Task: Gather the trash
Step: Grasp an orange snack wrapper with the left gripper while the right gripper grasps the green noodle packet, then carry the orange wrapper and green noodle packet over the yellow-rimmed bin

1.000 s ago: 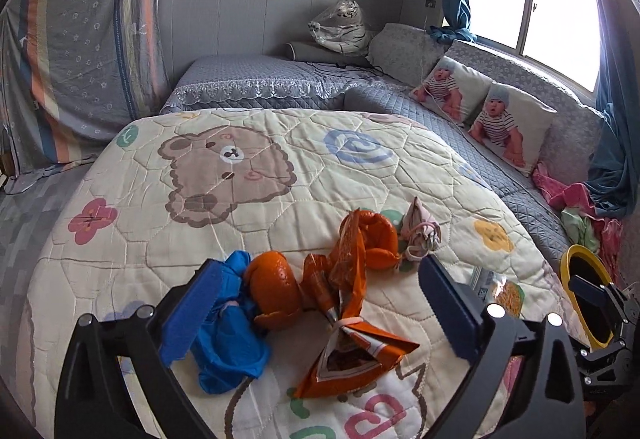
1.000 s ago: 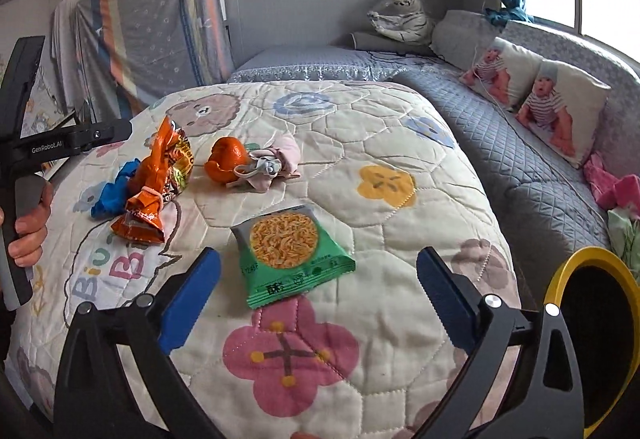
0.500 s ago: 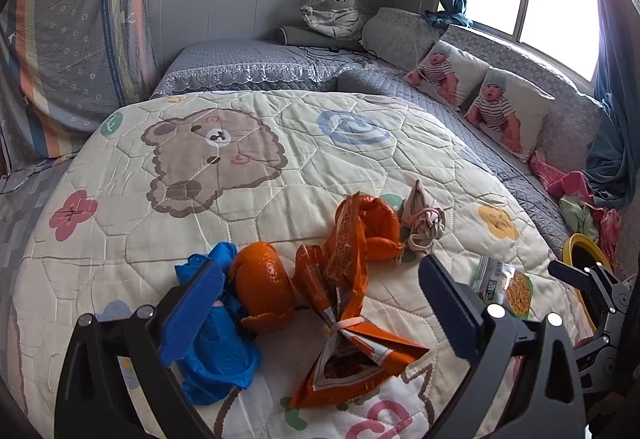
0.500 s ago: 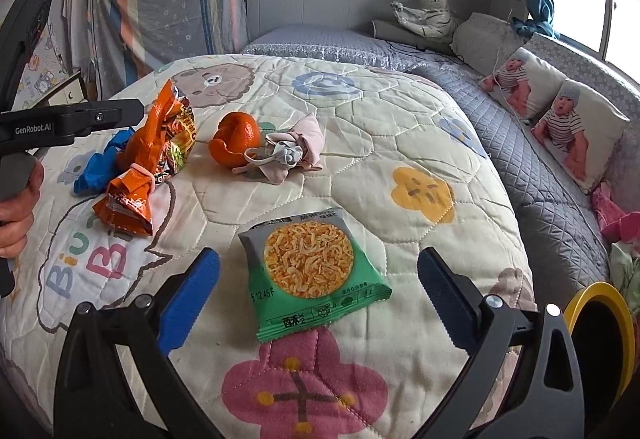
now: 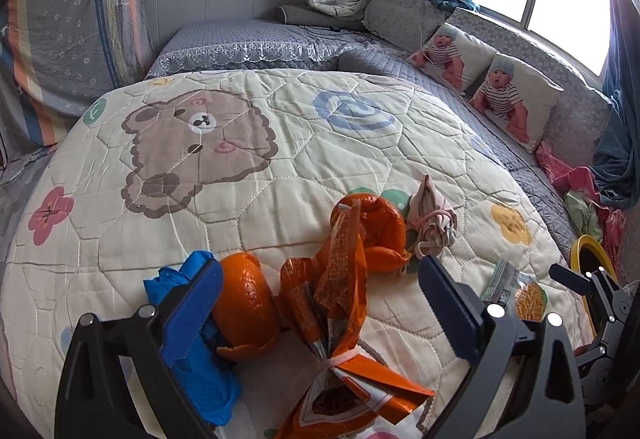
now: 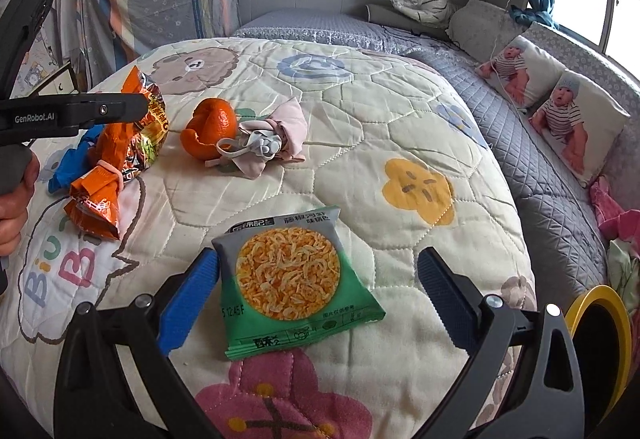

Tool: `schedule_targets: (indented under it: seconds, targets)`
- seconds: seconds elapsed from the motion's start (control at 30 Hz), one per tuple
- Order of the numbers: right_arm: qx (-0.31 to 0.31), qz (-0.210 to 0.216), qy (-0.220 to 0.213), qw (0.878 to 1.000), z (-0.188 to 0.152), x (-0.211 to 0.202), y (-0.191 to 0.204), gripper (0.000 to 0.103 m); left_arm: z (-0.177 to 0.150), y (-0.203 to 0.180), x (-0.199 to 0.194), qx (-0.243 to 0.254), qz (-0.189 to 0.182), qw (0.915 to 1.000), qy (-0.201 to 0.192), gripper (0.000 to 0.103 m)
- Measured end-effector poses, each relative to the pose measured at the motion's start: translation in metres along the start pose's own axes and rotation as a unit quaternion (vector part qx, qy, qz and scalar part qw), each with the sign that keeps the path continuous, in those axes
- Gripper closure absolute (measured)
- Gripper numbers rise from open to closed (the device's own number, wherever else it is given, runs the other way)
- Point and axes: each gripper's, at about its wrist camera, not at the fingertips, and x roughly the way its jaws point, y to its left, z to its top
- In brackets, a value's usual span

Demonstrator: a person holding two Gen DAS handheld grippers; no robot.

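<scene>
Orange dominates my left wrist view: my left gripper [image 5: 320, 303] hangs spread wide over the quilt [image 5: 280, 167], its blue pads bracketing an orange snack wrapper [image 5: 340, 311] tied with a rubber band. Just beside its left pad sit a piece of orange peel [image 5: 244, 311] and a crumpled blue glove [image 5: 200, 371], the peel touching the glove. A second orange peel [image 5: 380, 231] lies farther back, against a pink face mask [image 5: 430, 223]. At the right edge I see part of the green snack packet [image 5: 520, 291], the other gripper and the yellow rim of a bin [image 5: 580, 247]. From my right wrist view, my right gripper [image 6: 318, 295] is also spread, holding nothing, with the green snack packet [image 6: 292, 279] lying flat on the quilt [image 6: 380, 111] between its pads, the left pad close to the packet's edge. Farther off lie the orange peel [image 6: 210, 135] touching the pink face mask [image 6: 272, 143], and the orange snack wrapper [image 6: 116, 163] over the blue glove [image 6: 74, 163], under my left gripper [image 6: 132, 107]. The yellow-rimmed bin [image 6: 596, 323] stands off the bed's right side.
</scene>
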Motion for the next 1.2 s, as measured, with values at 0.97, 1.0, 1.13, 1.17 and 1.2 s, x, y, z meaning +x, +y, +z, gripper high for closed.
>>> schedule_targets:
  seconds: [0.97, 1.0, 1.13, 1.17, 1.2]
  targets:
    - [0.075, 0.013, 0.008, 0.997, -0.002, -0.004, -0.022, 0.061, 0.011, -0.006, -0.008, -0.012, -0.019, 0.9996, 0.017, 0.093]
    - [0.074, 0.014, 0.006, 0.997, -0.002, -0.006, -0.022, 0.061, 0.011, -0.005, -0.011, -0.013, -0.02, 0.9996, 0.015, 0.093]
    - [0.071, 0.013, -0.007, 0.997, -0.001, -0.016, -0.021, 0.061, 0.012, -0.003, -0.022, -0.018, -0.025, 0.9995, 0.003, 0.093]
    - [0.071, 0.012, -0.009, 0.997, 0.0, -0.017, -0.02, 0.061, 0.013, -0.003, -0.025, -0.019, -0.027, 0.9995, -0.001, 0.093]
    - [0.072, 0.011, -0.011, 0.997, 0.0, -0.02, -0.02, 0.061, 0.013, -0.003, -0.029, -0.02, -0.029, 0.9994, -0.005, 0.093]
